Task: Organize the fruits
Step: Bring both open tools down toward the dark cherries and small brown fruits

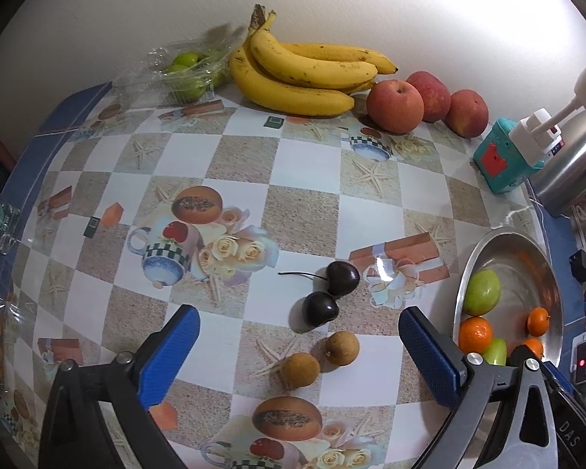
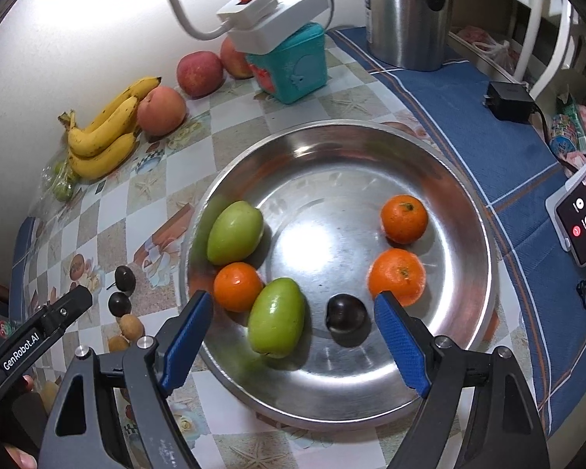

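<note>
Sitting in the steel bowl (image 2: 476, 211) right now: two green fruits (image 2: 235, 232), three oranges (image 2: 404, 219) and one dark cherry (image 2: 347, 316). The right gripper (image 2: 289, 336) hangs over that cherry, jaws spread wide, gripping nothing. Out on the checkered tablecloth (image 1: 304, 179), two more cherries (image 1: 320, 306) and two small brown fruits (image 1: 342, 348) lie in front of the left gripper (image 1: 299, 351), jaws wide apart too, empty. Bananas (image 1: 304, 74) and apples (image 1: 395, 106) sit by the wall.

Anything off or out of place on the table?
Mild only: two cherries and two longans sit loose on the tablecloth, outside the steel bowl. Nothing spilled or damaged.
</note>
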A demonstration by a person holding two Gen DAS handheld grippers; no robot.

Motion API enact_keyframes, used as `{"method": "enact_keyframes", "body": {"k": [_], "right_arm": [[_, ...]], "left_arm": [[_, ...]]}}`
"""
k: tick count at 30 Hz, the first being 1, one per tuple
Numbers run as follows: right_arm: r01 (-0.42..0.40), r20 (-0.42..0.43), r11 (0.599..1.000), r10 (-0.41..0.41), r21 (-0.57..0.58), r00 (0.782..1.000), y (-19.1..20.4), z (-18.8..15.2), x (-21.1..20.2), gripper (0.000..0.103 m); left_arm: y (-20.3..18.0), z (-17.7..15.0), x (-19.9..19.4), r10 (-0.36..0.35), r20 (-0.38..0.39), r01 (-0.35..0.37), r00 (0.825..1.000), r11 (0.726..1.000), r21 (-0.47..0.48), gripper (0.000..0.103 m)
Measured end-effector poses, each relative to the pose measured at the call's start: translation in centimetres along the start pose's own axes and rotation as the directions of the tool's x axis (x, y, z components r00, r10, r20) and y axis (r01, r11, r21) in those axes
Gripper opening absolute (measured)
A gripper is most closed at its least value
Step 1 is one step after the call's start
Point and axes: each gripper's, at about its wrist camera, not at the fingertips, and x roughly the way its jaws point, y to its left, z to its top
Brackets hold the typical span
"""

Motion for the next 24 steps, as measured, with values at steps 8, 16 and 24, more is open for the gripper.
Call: {"method": "enact_keyframes", "body": {"k": [8, 16, 24], "right_arm": [[-0.041, -0.005, 0.998, 0.041, -0.053, 0.999, 3.1, -0.4, -0.1, 0.085], [-0.117, -0.029, 0.984, 0.114, -0.138, 0.993, 7.5, -1.2, 0.3, 0.085], [-0.159, -0.063, 0.964, 0.148, -0.213, 0.987, 10.8, -2.1, 0.9, 0.085]], "left_arm": [[3.0, 0.6, -1.2, 0.038, 0.032, -0.036, 0.999, 0.999, -0.036, 0.103], [6.6, 0.5, -1.8, 0.058, 0.029, -0.054, 0.998, 0.99, -0.127, 0.103], [8.4, -0.3, -1.0, 0.06, -0.016, -0.062, 0.998, 0.984, -0.166, 0.103]]}}
